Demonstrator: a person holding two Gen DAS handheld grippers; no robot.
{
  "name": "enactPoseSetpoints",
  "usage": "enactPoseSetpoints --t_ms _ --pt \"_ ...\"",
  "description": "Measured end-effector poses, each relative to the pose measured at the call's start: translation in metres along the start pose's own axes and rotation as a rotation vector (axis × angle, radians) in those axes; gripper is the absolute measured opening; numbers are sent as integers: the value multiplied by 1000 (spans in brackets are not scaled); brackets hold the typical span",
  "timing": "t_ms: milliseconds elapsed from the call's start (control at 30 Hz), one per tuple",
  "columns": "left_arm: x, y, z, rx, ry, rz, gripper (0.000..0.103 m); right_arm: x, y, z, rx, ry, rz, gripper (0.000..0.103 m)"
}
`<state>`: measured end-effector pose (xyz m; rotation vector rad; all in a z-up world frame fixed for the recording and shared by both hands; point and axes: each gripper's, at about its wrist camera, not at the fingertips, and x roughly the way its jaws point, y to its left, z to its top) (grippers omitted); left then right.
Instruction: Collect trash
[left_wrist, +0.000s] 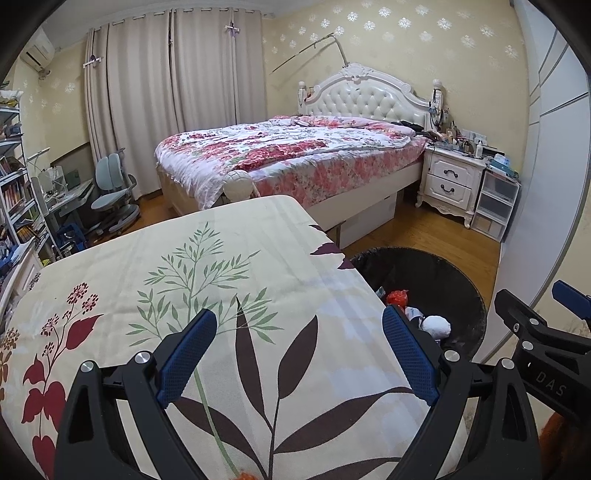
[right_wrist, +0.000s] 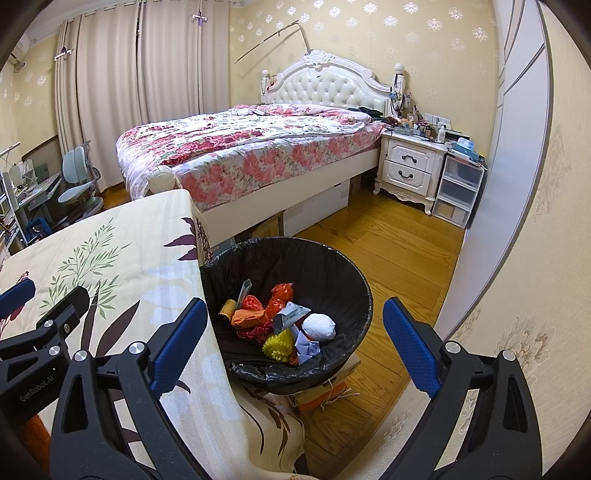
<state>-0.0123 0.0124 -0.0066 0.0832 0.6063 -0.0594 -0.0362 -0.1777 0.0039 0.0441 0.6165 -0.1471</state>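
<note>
Late stage of trash collection: the left claw (left_wrist: 295, 354) and right claw (right_wrist: 295, 343) both stand apart and empty, the cloth-covered worktop (left_wrist: 229, 266) shows almost no litter, and the crumpled trash (right_wrist: 284, 321) lies inside the black-lined bin (right_wrist: 332, 266) just beside the worktop's edge, so little appears left.

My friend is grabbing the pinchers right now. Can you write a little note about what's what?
Left gripper: open, nothing in it, above the leaf-print tablecloth.
Right gripper: open, nothing in it, over the trash bin beside the table.
In the bin: white paper ball, orange plastic bags, yellow spiky ball, crumpled paper.
Done: that trash is binned.
Left: an orange scrap shows at the tablecloth's near edge; check it.
</note>
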Motion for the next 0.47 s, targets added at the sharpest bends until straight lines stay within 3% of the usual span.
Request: enactPoseSetpoints --t_ms 267,467 --pt "0 3 2 0 -14 6 91 1 1 -3 -5 4 4 94" --pt "9 21 -1 -18 34 -4 91 3 14 -2 -19 10 30 94"
